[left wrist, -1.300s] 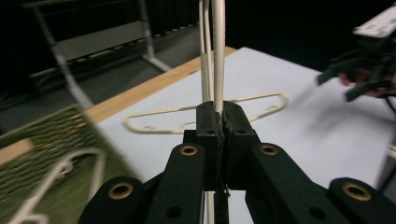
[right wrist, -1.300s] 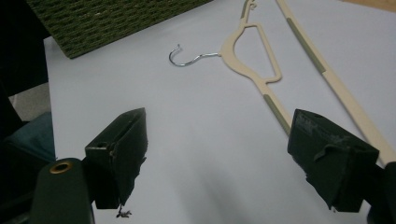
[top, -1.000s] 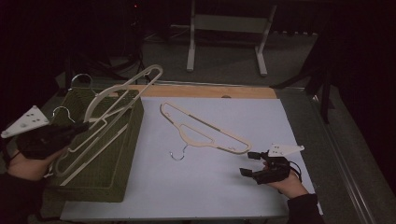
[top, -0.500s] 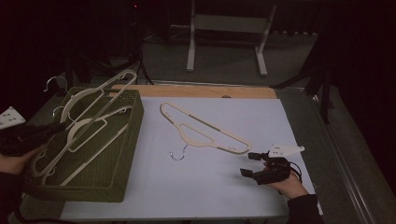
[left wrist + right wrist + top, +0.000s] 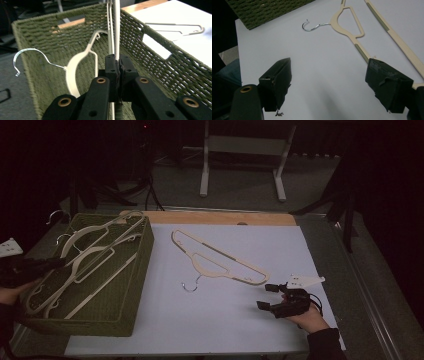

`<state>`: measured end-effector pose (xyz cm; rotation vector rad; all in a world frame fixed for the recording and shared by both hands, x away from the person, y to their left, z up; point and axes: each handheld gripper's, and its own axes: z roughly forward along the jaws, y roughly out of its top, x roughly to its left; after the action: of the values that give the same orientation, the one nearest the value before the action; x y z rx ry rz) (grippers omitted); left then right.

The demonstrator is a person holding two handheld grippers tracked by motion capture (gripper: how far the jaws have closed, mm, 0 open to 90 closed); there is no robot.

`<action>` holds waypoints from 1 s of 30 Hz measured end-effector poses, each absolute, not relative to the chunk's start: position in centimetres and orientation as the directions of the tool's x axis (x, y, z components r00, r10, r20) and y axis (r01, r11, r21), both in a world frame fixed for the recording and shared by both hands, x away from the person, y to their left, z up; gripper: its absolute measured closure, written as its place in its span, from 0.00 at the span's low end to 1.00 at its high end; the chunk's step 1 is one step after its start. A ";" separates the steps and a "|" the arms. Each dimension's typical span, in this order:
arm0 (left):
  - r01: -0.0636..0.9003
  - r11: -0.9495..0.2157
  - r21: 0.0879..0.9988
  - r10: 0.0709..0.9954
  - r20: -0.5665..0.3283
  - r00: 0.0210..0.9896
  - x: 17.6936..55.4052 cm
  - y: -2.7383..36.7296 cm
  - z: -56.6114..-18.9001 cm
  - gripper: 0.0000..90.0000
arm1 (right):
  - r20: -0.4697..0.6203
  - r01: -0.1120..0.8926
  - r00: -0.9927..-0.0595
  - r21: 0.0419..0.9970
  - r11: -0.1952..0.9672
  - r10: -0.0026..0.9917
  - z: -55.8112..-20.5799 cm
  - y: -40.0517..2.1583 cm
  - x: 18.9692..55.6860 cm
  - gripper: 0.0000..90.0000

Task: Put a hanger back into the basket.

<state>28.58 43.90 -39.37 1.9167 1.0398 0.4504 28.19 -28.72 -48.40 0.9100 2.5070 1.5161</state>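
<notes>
A green woven basket (image 5: 127, 285) stands at the table's left and holds cream hangers (image 5: 95, 252). My left gripper (image 5: 59, 263) reaches in over its left rim, shut on the thin bar of one cream hanger (image 5: 117, 35). In the left gripper view my left gripper (image 5: 119, 62) pinches that bar, and another hanger (image 5: 75, 65) with a metal hook leans on the basket wall (image 5: 155, 47). A further cream hanger (image 5: 215, 260) lies flat on the white table top. My right gripper (image 5: 266, 296) rests near the front right, open, with nothing between its jaws. In the right gripper view my right gripper (image 5: 329, 75) faces that hanger (image 5: 352, 27).
The white table top (image 5: 240, 330) has a wooden strip (image 5: 225, 217) along its far edge. A metal stand (image 5: 240, 165) is on the floor behind the table. The basket wall has a handle cut-out (image 5: 153, 46).
My left gripper has moved left and down with its hanger, which now lies low in the basket instead of sticking up over the rim. The right gripper has stayed put.
</notes>
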 end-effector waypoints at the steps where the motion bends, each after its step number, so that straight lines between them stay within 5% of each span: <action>1: 0.487 -0.260 0.833 0.798 -0.099 0.595 28.6 44.0 -39.5 0.98 | 0.233 0.447 -0.822 0.829 0.336 0.519 -48.4 -28.7 28.2 0.23; 17: 0.565 -0.340 0.752 0.763 -0.131 0.633 30.3 43.9 -41.0 0.97 | 0.241 0.454 -0.822 0.823 0.340 0.516 -48.6 -28.6 28.2 0.23; 26: 0.604 -0.342 0.719 0.825 -0.077 0.559 30.7 43.0 -41.8 0.96 | 0.246 0.456 -0.822 0.824 0.336 0.513 -48.6 -28.7 28.2 0.23; 30: 0.704 -0.261 0.661 0.863 -0.166 0.476 31.2 43.0 -42.3 0.95 | 0.244 0.455 -0.822 0.825 0.336 0.515 -48.6 -28.8 28.2 0.23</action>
<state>31.18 43.00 -42.35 2.0377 1.2932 0.2978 28.17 -28.77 -48.58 0.9150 2.5178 1.5225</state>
